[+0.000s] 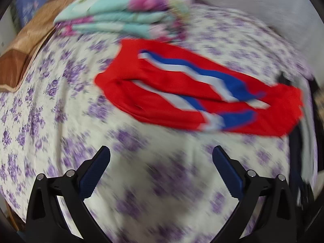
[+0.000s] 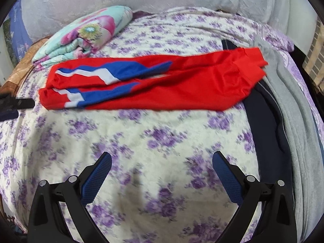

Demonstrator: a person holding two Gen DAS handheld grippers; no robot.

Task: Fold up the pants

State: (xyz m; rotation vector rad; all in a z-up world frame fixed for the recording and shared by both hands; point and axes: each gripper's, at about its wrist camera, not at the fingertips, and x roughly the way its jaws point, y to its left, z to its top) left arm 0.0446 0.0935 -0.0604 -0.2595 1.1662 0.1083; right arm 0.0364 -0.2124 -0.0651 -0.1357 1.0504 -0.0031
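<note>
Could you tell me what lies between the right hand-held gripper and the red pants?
Only bare floral bedsheet separates the right hand-held gripper from the red pants, in the right wrist view.

Even light — left view perhaps motion-blurred

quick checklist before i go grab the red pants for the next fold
1. Left tongs open and empty: ok.
2. Right tongs open and empty: ok.
3. Red pants lying flat on the floral bedspread, legs laid together: ok.
4. Pants clear of other laundry: not ok, one end rests on the dark garment beside the grey garment.
5. Folded quilt apart from the pants: cannot tell, edges look close.
6. Left view sharp enough to aim: not ok, blurred.
</note>
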